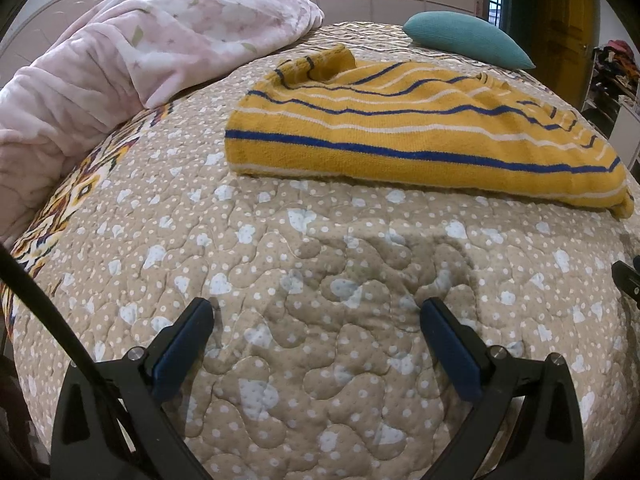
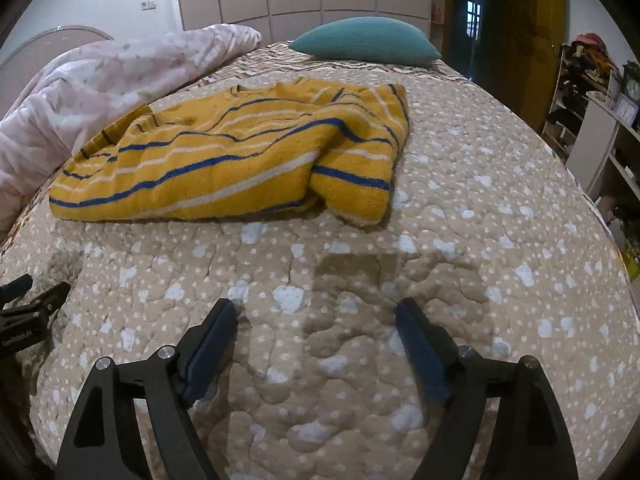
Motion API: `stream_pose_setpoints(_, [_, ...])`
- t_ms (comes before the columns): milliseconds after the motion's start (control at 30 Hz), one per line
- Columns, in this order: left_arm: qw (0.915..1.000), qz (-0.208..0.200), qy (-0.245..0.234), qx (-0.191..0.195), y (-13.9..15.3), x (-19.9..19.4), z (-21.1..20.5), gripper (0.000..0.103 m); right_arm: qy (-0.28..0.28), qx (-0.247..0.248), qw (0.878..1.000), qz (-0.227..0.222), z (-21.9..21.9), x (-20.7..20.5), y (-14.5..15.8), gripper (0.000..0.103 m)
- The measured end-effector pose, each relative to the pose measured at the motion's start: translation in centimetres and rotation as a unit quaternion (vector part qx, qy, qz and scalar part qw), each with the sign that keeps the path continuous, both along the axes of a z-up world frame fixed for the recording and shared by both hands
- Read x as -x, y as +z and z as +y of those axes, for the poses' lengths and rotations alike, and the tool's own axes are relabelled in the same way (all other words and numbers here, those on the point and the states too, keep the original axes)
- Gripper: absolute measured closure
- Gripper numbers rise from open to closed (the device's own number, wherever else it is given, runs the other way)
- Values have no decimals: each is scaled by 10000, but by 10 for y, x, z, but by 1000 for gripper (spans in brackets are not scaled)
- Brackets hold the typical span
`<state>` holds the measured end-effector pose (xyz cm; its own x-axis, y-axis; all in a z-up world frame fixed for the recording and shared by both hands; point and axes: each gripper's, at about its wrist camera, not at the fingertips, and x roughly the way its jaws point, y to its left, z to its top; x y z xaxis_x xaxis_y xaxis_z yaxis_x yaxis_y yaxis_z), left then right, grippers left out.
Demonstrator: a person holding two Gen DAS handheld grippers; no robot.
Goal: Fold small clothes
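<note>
Left wrist view showed the mustard-yellow knitted sweater with blue and white stripes [image 1: 420,136] lying on the beige quilted bedspread with pale dots [image 1: 280,264], its body doubled over into a thick slab, apparently partway through folding. The left gripper [image 1: 318,320] hovered over bare quilt short of the garment, fingers spread wide and holding nothing. From the right wrist view the right gripper [image 2: 316,320] was likewise released and empty, well back from the cloth. That view showed why the job looked unfinished: the sweater's right end lay rumpled, one flap draped loosely over another. Both tools seemed held back to choose a fresh grasp. A pink floral plush blanket [image 1: 120,60] was heaped just beside the sweater's left end and might crowd a fold there. A teal ribbed cushion [image 2: 366,40] sat beyond, well clear.
</note>
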<state>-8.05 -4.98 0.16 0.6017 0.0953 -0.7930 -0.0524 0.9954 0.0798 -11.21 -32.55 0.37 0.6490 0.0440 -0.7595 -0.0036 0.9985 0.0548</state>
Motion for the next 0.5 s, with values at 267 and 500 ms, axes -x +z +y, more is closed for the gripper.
stream_pose_setpoints(267, [10000, -70, 4, -8, 0, 3, 0, 0, -97, -136, 9997, 175, -2, -3, -1, 12])
stream_pose_setpoints(500, [10000, -93, 5, -9, 0, 5, 0, 0, 168, -132, 9993, 314, 5, -10, -4, 0])
